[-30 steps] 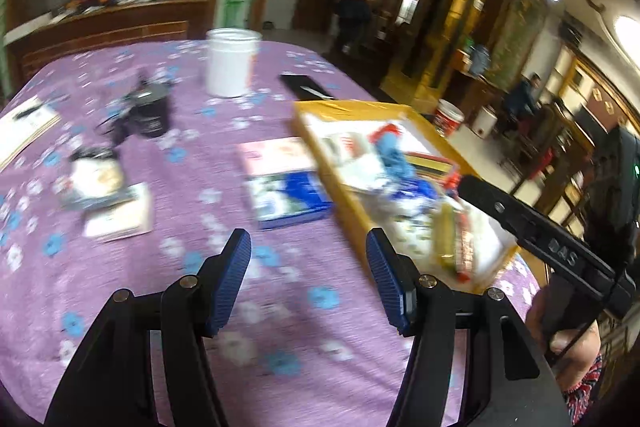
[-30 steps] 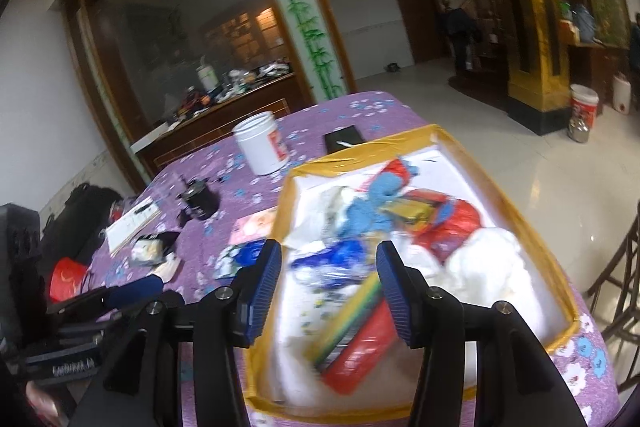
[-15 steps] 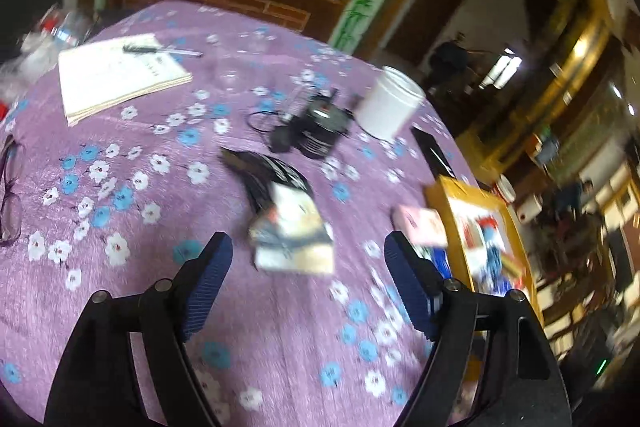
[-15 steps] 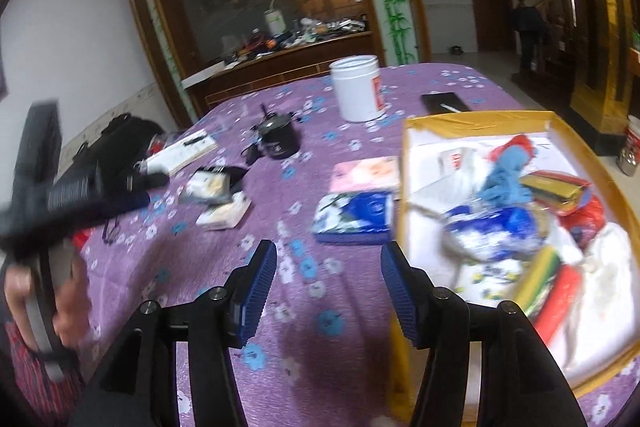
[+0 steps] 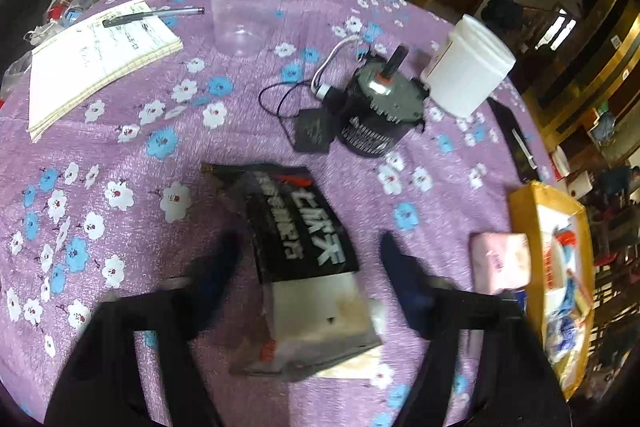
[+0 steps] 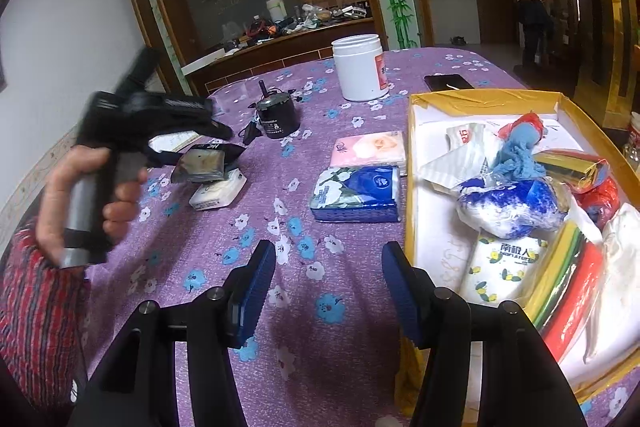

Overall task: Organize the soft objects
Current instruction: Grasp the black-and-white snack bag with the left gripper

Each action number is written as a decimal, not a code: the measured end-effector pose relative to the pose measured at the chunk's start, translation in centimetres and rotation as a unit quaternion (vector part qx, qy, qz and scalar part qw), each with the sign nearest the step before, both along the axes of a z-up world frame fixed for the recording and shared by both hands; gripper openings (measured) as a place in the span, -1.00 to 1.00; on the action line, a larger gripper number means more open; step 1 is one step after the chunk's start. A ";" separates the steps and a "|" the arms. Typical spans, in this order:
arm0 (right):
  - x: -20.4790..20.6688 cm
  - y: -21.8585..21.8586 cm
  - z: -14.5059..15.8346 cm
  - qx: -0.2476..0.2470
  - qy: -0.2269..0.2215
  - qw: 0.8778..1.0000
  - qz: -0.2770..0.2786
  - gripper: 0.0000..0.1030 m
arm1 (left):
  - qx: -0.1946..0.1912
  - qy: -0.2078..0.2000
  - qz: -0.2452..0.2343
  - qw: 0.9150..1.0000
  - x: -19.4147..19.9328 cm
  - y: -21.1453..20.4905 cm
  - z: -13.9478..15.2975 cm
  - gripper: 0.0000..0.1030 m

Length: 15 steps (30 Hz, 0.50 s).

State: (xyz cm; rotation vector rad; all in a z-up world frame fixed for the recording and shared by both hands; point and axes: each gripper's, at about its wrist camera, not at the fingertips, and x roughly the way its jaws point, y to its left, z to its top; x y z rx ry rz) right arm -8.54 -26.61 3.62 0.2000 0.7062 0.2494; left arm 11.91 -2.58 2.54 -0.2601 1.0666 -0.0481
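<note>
We see the left gripper point(image 5: 308, 259) closing astride, not gripping, the black-and-silver foil pouch point(image 5: 304, 259) on the purple flowered tablecloth point(image 5: 120, 155), its length running away from us, the right gripper point(image 6: 328, 275) half-open, empty, its view alone showing the white packet point(image 6: 218, 193) beneath.

Tissue packs point(image 6: 362, 173) lie mid-frame, the filled box point(image 6: 480, 97) right, jar point(image 6: 359, 67) and motor point(image 6: 277, 117) behind.

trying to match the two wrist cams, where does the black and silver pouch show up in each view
Left wrist: black and silver pouch low centre, between the left gripper fingers.
Right wrist: pouch at left, lying on a white pack.
Shared landmark: white jar.
</note>
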 end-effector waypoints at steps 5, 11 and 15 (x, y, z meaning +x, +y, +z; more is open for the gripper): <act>0.4 -0.6 0.7 0.006 0.007 1.000 0.002 0.25 | -0.001 -0.034 0.003 0.999 -2.6 1.7 0.5 -0.22; 2.7 -0.3 2.0 -0.010 0.035 0.999 0.006 0.41 | -0.007 -0.089 -0.007 0.996 -7.8 3.8 2.0 -0.22; 5.3 1.3 2.3 -0.045 0.058 0.997 0.015 0.45 | -0.008 -0.123 -0.002 0.992 -9.1 4.8 2.0 -0.22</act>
